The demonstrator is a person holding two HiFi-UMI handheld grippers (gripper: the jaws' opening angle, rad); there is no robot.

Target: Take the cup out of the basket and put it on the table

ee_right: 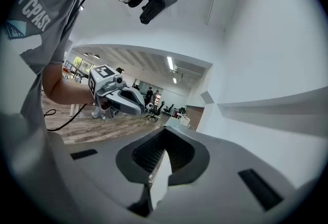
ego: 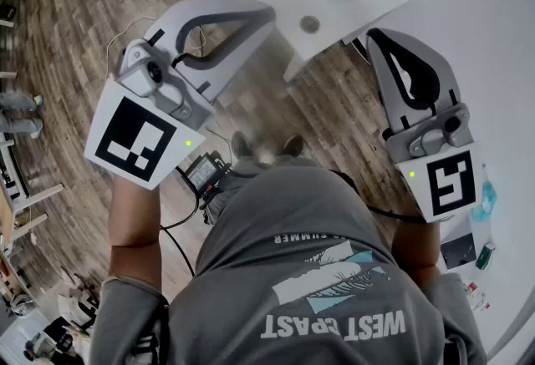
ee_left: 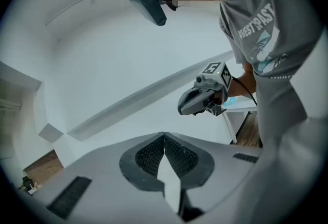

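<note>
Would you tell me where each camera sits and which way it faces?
Head view: on the head, steeply down at wooden floor; shirt, left tool, right tool show.
Left gripper view: on left tool, tilted up at white wall; shut jaws, torso show.
Right gripper view: on right tool, toward an office hall; shut jaws, forearm show.
Shared: each gripper view catches the other tool.
</note>
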